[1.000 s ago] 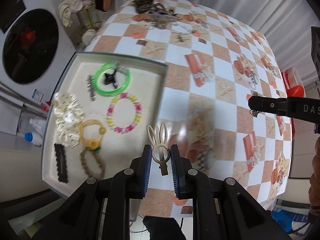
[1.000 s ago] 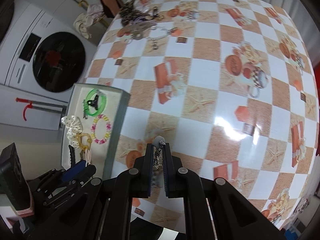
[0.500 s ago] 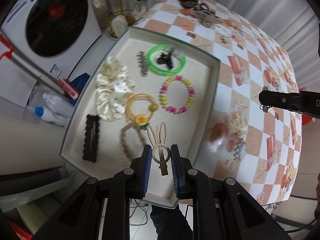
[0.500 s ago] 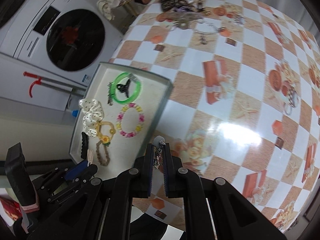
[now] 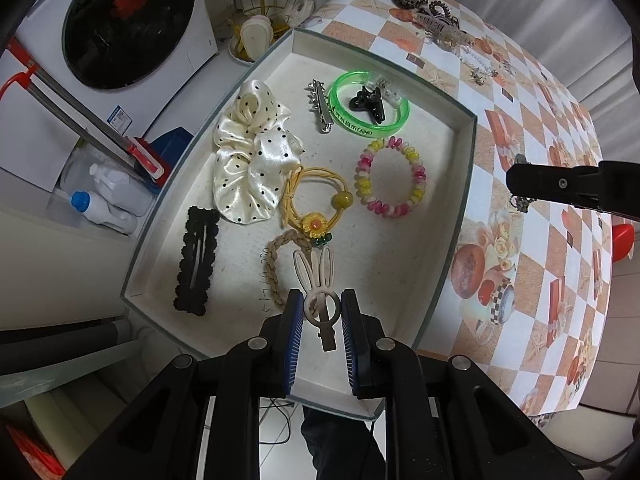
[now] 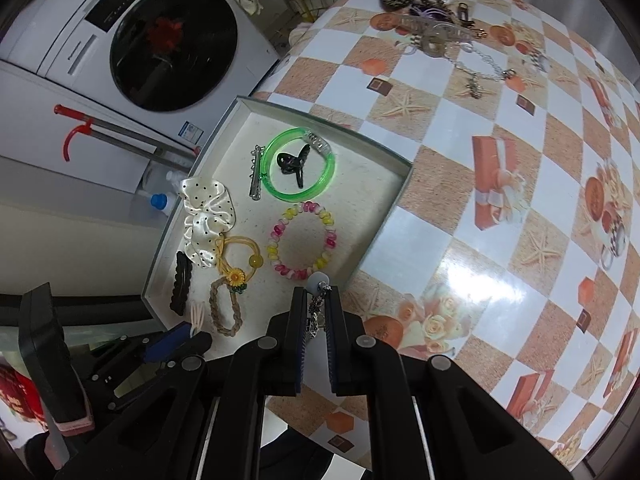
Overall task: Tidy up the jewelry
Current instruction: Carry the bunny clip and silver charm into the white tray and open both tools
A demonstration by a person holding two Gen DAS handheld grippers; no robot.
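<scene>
Tray (image 5: 466,184) fills the left wrist view, sitting at the edge of the checkered surface (image 5: 532,292). Left claw (image 5: 321,320) pinches a beige bunny clip (image 5: 316,288) by its ring, ears pointing out over the tray's near end. In the tray lie a scrunchie (image 5: 248,152), green bangle (image 5: 368,104), bead bracelet (image 5: 390,178), yellow tie (image 5: 316,204), braid (image 5: 274,264) and black clip (image 5: 196,258). From the right wrist view, the right claw (image 6: 316,320) is nearly closed on a small chain charm (image 6: 318,304), hanging over the tray's (image 6: 380,240) near right corner. Loose jewelry (image 6: 436,24) is piled at the surface's (image 6: 460,200) far side. Left claw (image 6: 188,332) shows at lower left.
</scene>
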